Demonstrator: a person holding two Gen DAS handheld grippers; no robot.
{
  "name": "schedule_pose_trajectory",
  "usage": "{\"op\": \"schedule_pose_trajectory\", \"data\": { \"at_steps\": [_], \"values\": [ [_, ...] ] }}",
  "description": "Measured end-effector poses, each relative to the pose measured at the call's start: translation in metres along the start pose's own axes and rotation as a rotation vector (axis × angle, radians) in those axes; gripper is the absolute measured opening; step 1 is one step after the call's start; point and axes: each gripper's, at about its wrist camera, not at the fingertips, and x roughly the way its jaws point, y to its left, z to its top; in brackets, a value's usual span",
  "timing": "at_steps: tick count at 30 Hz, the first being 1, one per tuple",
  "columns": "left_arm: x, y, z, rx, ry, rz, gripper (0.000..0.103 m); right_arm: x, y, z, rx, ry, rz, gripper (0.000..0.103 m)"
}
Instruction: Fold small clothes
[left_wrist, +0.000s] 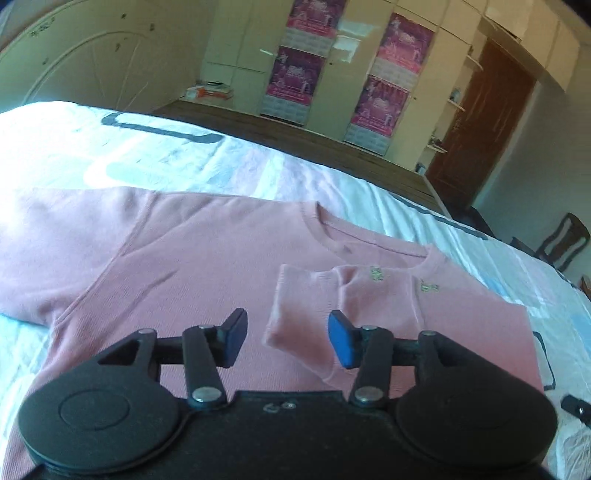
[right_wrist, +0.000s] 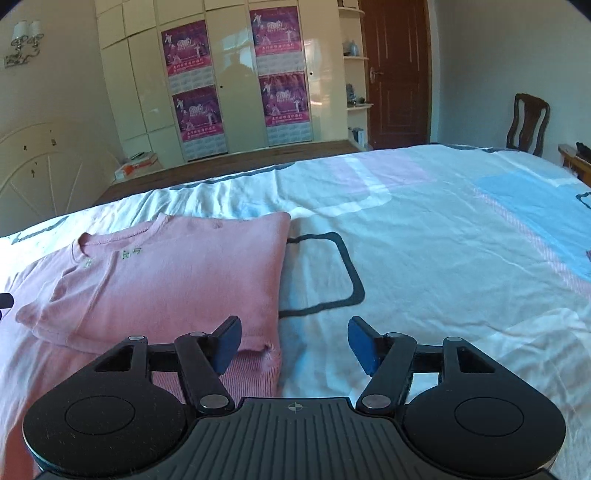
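A small pink sweater (left_wrist: 177, 266) lies flat on the bed, neck towards the far side. Its right sleeve (left_wrist: 306, 317) is folded in across the chest, cuff near me. My left gripper (left_wrist: 287, 338) hovers over that cuff with its blue pads apart and nothing pinched between them. In the right wrist view the same sweater (right_wrist: 177, 273) shows its folded right side and its hem corner (right_wrist: 258, 358). My right gripper (right_wrist: 293, 343) stands open just above that corner; the left pad is over the pink hem, the right pad over the sheet.
The bed sheet (right_wrist: 424, 236) is white with pink and blue patches and dark outlines. A white headboard (right_wrist: 48, 173) stands at the left. Beyond the bed are wardrobe doors with pink posters (right_wrist: 195, 85), a brown door (right_wrist: 395, 70) and a wooden chair (right_wrist: 528, 122).
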Motion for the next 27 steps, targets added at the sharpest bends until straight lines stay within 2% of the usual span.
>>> {"op": "schedule_pose_trajectory", "data": {
  "at_steps": [3, 7, 10, 16, 17, 19, 21, 24, 27],
  "values": [
    [0.02, -0.023, 0.003, 0.031, 0.025, -0.039, 0.048, 0.033, -0.003, 0.019, 0.055, 0.029, 0.017, 0.063],
    [0.048, -0.041, 0.003, 0.067, 0.065, -0.047, 0.048, 0.072, 0.002, 0.043, 0.064, 0.054, 0.018, 0.062],
    [0.064, -0.045, 0.003, 0.098, 0.086, -0.016, 0.049, 0.097, 0.002, 0.059, 0.078, 0.07, 0.017, 0.044],
    [0.076, -0.043, 0.002, 0.128, 0.106, 0.03, 0.049, 0.137, 0.0, 0.079, 0.091, 0.113, 0.013, 0.043],
    [0.077, -0.045, 0.001, 0.141, 0.105, 0.036, 0.049, 0.14, 0.001, 0.08, 0.09, 0.114, 0.021, 0.037],
    [0.077, -0.048, 0.0, 0.159, 0.1, 0.047, 0.051, 0.142, 0.006, 0.08, 0.073, 0.12, 0.062, 0.014],
    [0.077, -0.05, -0.001, 0.165, 0.098, 0.051, 0.053, 0.139, 0.014, 0.08, -0.006, 0.098, 0.032, 0.012],
    [0.077, -0.051, 0.0, 0.166, 0.1, 0.052, 0.054, 0.141, 0.01, 0.076, -0.064, 0.058, -0.097, 0.004],
    [0.077, -0.053, 0.0, 0.173, 0.099, 0.055, 0.056, 0.137, 0.001, 0.074, -0.032, 0.067, -0.086, 0.004]
  ]
}}
